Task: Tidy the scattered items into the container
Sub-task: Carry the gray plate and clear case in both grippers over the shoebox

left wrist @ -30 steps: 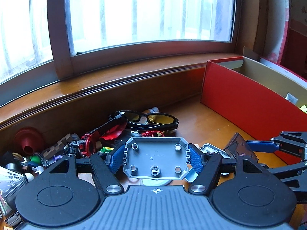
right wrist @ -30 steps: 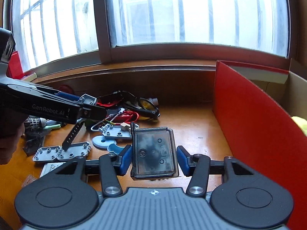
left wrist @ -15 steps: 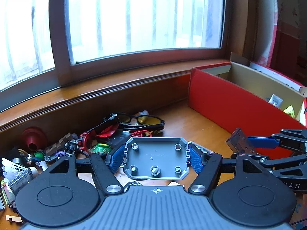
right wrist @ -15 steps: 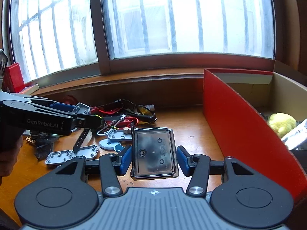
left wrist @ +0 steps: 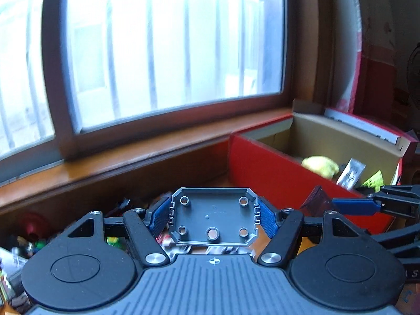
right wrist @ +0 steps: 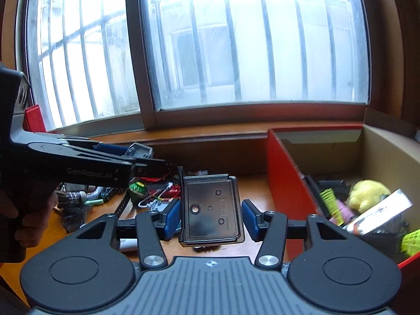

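While "GenRobot.AI" lettering shows along left gripper (right wrist: 147,157) body, its blue pads clamp grey screw-boss plate (left wrist: 214,219). Right gripper (right wrist: 211,216): dark translucent cover (right wrist: 211,208) between pads, left pad touching, right pad apart, grip unclear. Clutter pile (right wrist: 147,194) on wooden ledge below, left of both. Red cardboard box (right wrist: 286,183) ahead-right holds yellow plush (right wrist: 367,193), silver packet (right wrist: 380,214), green bits.

Clutter pile (left wrist: 23,246) motion-blurred, gripper-hidden; red box (right wrist: 282,189) cut by right edge.
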Demonstrator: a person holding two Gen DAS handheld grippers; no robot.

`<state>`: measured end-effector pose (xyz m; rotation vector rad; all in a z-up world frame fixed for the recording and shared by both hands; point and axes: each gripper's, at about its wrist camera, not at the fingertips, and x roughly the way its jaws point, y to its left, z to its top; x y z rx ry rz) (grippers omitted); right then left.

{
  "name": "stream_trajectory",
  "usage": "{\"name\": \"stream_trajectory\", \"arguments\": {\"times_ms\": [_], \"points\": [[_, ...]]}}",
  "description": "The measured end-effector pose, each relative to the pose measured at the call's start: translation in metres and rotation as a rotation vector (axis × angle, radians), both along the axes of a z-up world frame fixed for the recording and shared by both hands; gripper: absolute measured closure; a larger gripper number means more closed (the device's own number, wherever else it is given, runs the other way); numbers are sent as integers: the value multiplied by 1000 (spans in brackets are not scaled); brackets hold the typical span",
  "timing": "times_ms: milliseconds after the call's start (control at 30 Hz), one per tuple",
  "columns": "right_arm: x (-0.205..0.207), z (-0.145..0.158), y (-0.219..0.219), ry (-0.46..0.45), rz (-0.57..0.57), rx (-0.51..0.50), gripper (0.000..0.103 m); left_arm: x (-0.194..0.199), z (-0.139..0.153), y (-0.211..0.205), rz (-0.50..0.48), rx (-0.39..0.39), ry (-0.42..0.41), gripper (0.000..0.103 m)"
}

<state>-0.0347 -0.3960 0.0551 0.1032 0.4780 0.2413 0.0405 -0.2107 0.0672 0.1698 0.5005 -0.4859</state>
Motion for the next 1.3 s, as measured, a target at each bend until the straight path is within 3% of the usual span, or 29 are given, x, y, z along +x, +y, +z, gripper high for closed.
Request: {"name": "stream_trajectory", "arguments": {"times_ms": [467, 833, 1300], "points": [[-2, 26, -85, -22, -44, 46, 50, 8, 25, -99, -71, -4, -72, 34], [11, 20, -149, -4, -118, 42, 50, 52, 34, -164, -114, -13, -21, 34], [78, 16, -217, 63, -227, 87, 50, 100, 18, -235, -129, 70, -2, 34]]}}
